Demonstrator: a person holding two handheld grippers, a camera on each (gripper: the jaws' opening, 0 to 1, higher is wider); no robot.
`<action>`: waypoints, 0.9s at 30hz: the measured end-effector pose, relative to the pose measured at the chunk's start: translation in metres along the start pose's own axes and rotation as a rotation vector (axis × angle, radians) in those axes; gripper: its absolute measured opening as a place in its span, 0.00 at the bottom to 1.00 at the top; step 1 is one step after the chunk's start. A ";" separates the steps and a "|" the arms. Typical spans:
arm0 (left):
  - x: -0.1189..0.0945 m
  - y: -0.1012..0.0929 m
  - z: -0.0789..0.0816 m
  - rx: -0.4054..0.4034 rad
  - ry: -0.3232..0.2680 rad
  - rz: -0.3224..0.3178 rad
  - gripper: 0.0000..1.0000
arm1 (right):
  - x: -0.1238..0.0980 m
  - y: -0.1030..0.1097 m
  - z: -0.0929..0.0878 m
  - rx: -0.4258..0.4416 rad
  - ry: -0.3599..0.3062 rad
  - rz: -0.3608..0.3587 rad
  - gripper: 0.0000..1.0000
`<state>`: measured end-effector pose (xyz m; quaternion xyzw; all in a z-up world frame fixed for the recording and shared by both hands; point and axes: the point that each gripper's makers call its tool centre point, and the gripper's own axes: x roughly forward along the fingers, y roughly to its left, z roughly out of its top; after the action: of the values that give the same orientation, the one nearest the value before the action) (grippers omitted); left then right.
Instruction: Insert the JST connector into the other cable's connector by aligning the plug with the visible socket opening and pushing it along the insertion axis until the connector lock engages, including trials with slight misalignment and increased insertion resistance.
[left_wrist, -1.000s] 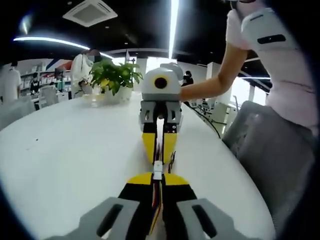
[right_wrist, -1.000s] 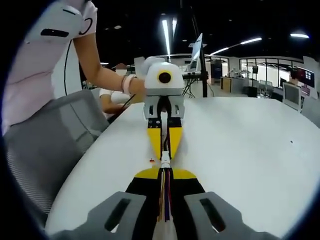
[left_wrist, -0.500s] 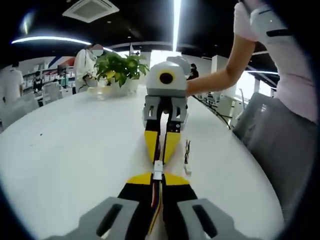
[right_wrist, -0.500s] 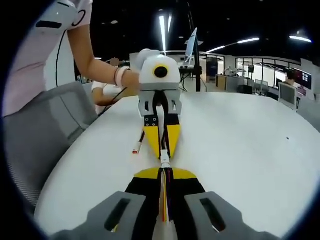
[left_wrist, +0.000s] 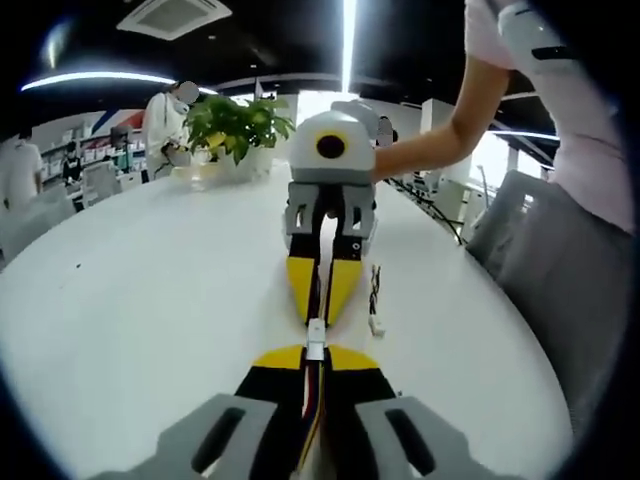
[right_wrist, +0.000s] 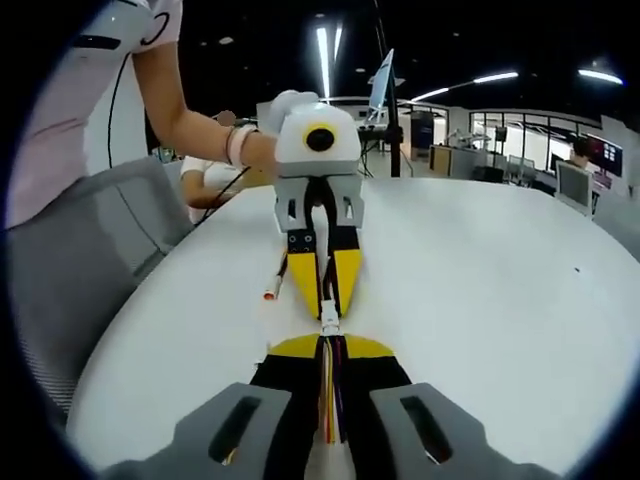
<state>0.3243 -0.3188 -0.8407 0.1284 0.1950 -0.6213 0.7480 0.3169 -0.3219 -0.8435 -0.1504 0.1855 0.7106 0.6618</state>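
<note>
My left gripper (left_wrist: 315, 352) is shut on a bundle of coloured wires (left_wrist: 314, 385) that ends in a small white JST connector (left_wrist: 315, 338). Facing it tip to tip is my right gripper (left_wrist: 318, 316), held by a person's hand. In the right gripper view, my right gripper (right_wrist: 330, 343) is shut on multicoloured wires (right_wrist: 331, 395). Their white connector (right_wrist: 328, 320) meets the yellow tips of the left gripper (right_wrist: 325, 306). The two connectors touch between the jaws; whether they are locked together I cannot tell.
A loose cable (left_wrist: 374, 298) with a white plug lies on the white table (left_wrist: 150, 280), also seen as a cable (right_wrist: 274, 280) with a red tip. A potted plant (left_wrist: 236, 128) stands at the far end. A grey chair (right_wrist: 90, 260) lines the table edge.
Both grippers stay tip to tip with the connectors between them. The cameras have shifted a little, and the loose cable on the table has come out from beside the jaws.
</note>
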 end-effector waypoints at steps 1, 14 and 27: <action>0.000 0.000 -0.001 0.000 0.004 0.003 0.00 | 0.000 0.000 0.000 0.001 0.001 -0.002 0.04; 0.001 -0.001 0.000 -0.020 0.026 0.024 0.01 | -0.002 -0.002 -0.004 0.014 0.033 -0.022 0.05; -0.018 -0.001 0.017 -0.022 -0.004 0.076 0.07 | -0.012 -0.007 -0.001 -0.021 0.057 -0.062 0.03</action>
<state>0.3230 -0.3107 -0.8175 0.1259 0.1954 -0.5906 0.7728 0.3249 -0.3324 -0.8390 -0.1832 0.1918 0.6870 0.6765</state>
